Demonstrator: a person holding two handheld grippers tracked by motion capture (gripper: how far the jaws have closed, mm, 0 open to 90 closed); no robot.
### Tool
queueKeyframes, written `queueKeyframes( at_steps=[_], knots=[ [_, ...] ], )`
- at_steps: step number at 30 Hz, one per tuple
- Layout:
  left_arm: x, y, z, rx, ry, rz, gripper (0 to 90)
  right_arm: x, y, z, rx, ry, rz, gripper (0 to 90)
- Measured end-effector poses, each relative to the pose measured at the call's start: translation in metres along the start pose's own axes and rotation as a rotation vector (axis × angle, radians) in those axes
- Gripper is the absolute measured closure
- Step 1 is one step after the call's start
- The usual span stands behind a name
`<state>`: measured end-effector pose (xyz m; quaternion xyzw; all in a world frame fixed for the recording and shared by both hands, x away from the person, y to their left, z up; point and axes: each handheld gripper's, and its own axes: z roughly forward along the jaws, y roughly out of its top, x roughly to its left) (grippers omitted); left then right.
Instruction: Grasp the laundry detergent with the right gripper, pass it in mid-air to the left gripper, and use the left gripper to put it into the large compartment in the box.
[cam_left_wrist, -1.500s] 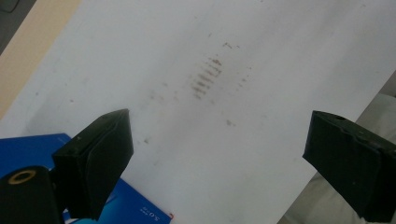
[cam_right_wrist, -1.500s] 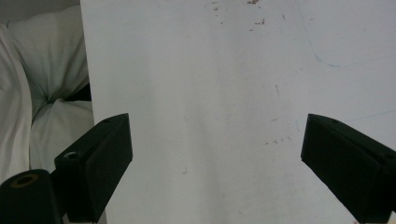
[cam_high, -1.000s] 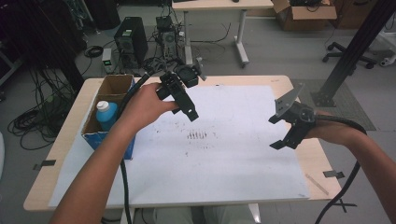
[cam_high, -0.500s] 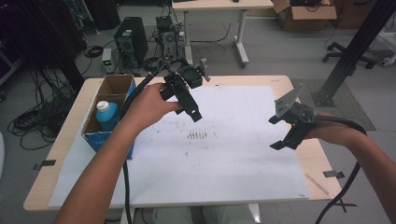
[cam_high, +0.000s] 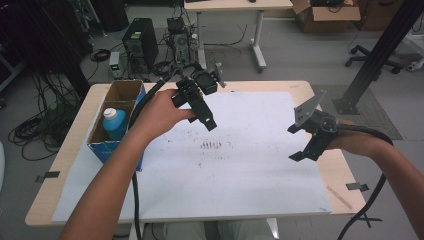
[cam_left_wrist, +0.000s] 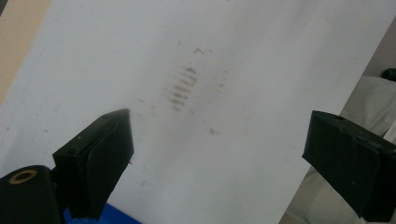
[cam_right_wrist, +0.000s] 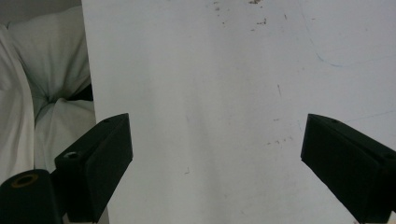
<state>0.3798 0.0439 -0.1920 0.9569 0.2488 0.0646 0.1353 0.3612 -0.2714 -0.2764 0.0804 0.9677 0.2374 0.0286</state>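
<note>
Nothing is held: the left tongs and right tongs are spread apart over the paper sheet. A bottle, seemingly untouched, sits boxed left of the left tongs.

We are looking down on a grey floor where tangled cables are lying beside a black computer tower. A second table, a cardboard carton and an office chair's base are standing beyond.
</note>
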Motion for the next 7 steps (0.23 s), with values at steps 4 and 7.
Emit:
queueKeyframes(
  at_steps=[4, 7],
  knots=[
    [-0.0002, -0.0003, -0.0007, -0.002, 0.0, -0.002, 8.8, 0.0007, -0.0004, -0.0017, -0.002, -0.003, 0.003, 9.0],
    [0.0, -0.0005, -0.0015, -0.005, -0.001, -0.003, 8.8, 0.0018, -0.001, -0.003, -0.004, -0.005, 0.001, 9.0]
  ],
)
